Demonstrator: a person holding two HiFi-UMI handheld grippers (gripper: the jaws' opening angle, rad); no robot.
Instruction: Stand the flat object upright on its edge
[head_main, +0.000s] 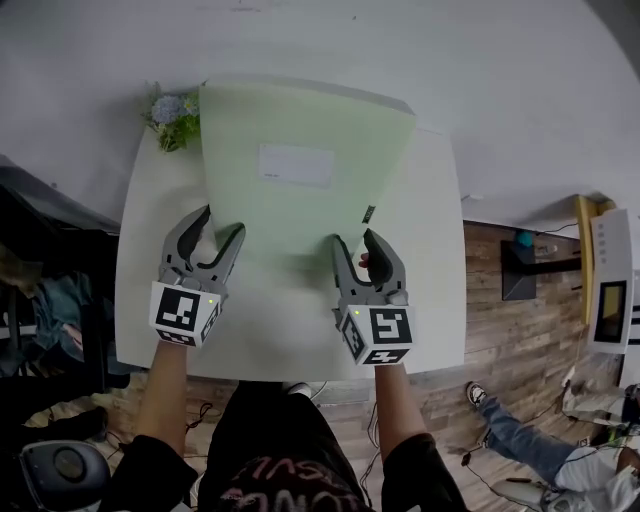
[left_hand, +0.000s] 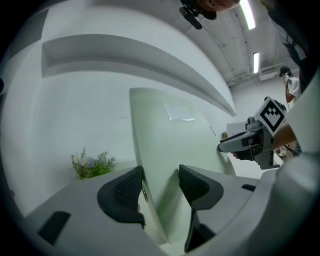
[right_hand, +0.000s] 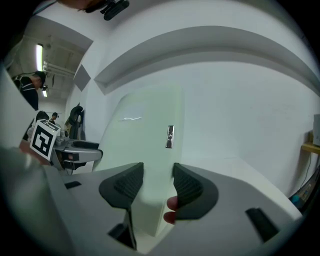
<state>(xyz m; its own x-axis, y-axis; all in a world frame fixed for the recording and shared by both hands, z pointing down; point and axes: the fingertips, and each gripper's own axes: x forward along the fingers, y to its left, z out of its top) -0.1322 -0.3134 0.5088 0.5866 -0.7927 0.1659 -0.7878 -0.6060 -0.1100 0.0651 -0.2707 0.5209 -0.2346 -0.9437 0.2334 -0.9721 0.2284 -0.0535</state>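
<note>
**Both claws at the lower corners of a green board standing on a white table**

Your left claw (left_hand: 161, 184) has its jaws partly open and straddles the left edge of the board (head_main: 300, 215). In the left gripper view, the left pad lies against that edge. The right pad sits just in front of the board's face, with a thin shadowed gap between them.

Your right claw (right_hand: 154, 186) is at the board's right edge. In the right gripper view, the board fills the space between the two pads and both pads appear to touch it. A small dark strip label (right_hand: 170, 136) sits on the board above these jaws, near its right edge.

The board is pale green, flat and thin. It stands on its lower edge on the table (head_main: 430, 300) and rises steeply. In the head view it fills the upper centre of the frame and looks wider at the top than at the bottom. Its lower edge runs between your two claws at mid-frame. A white rectangular label (head_main: 297, 165) sits on its face.

A small plant (head_main: 175, 118) stands at the table's upper left corner, just beside the board's top left. A white wall fills the top of the frame. A wooden floor (head_main: 520, 340) shows at the right, and a person's legs (head_main: 530, 440) are in the lower right corner.
</note>
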